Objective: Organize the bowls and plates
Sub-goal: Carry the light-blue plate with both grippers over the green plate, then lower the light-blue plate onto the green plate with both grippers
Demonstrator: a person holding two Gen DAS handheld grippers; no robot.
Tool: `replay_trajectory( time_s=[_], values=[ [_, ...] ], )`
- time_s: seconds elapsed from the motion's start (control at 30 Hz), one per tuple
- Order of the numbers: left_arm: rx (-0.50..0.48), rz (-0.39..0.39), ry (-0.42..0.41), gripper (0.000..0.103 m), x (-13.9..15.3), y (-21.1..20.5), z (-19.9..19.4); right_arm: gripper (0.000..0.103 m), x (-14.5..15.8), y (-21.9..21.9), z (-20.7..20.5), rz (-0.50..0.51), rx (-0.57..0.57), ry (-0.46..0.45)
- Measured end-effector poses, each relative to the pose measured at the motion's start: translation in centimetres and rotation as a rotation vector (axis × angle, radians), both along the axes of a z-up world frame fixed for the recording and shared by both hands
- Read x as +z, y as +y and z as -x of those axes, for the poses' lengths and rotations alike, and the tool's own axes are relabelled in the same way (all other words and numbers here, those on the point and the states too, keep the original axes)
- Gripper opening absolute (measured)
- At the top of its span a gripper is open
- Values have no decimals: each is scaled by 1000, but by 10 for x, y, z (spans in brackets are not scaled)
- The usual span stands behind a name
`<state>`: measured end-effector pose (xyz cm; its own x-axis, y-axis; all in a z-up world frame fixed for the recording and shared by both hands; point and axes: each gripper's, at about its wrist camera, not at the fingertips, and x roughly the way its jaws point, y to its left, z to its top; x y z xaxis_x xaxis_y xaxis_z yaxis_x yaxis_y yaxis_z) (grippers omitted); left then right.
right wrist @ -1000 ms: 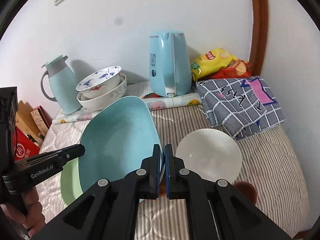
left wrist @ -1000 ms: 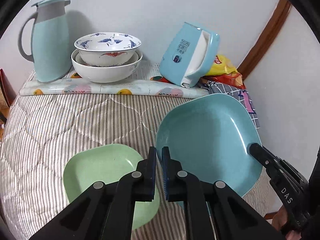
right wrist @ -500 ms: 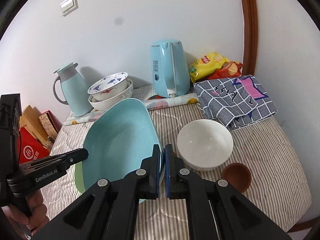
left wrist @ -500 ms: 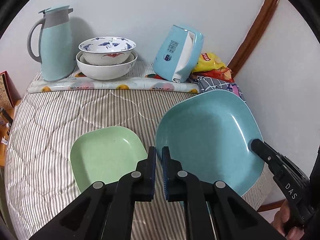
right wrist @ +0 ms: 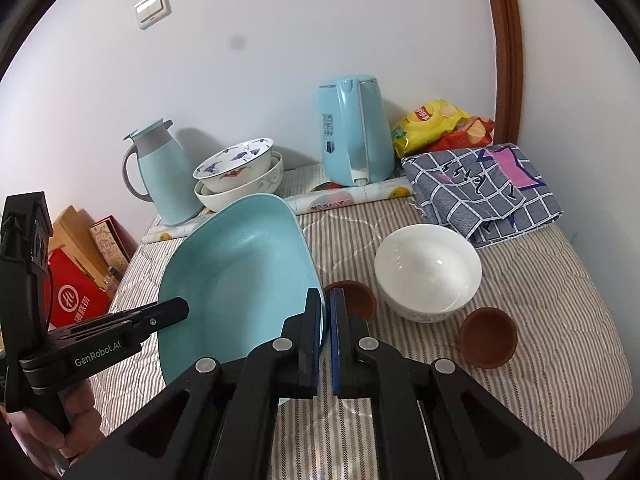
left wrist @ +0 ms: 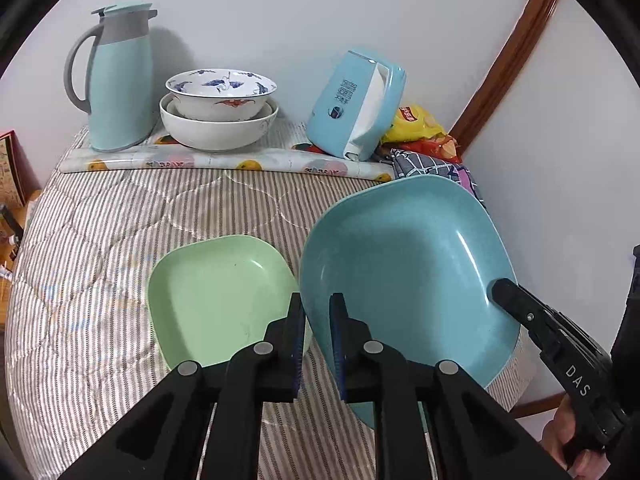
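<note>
Large square teal plate; smaller square pale-green plate; plain white round bowl; two small brown cups. At the back edge of the grey-and-white striped quilted bench cover: white bowl with blue crane motifs, pale-blue kettle, checked grey-blue cloth.

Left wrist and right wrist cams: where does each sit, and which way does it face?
Left wrist: on the left gripper, facing the back wall; its fingers pinch the blue plate beside the green plate; the right gripper shows.
Right wrist: on the right gripper, facing the wall, gripping the plate's opposite rim; white bowl alongside.
Shared: blue plate, kettle.
</note>
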<state>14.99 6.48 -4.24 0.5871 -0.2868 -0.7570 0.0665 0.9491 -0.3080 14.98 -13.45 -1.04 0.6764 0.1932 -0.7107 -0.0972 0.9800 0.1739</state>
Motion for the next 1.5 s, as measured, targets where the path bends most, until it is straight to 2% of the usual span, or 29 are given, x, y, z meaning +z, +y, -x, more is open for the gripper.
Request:
replay_trajectory(
  time_s=[0.3,0.93,1.2,1.5],
  values=[
    [37,-30,-8,9,2,13,2,4,-6,13,-3,-1,20,10],
    [103,-60,45,9,-19,55,-2,4,-35,55,-18,-4,79,61],
    [109,-56,45,8,-18,71,-7,4,-38,68,-22,-17,78,67],
    [102,-75,81,8,-30,91,-18,4,-52,88,-30,-21,70,87]
  ],
)
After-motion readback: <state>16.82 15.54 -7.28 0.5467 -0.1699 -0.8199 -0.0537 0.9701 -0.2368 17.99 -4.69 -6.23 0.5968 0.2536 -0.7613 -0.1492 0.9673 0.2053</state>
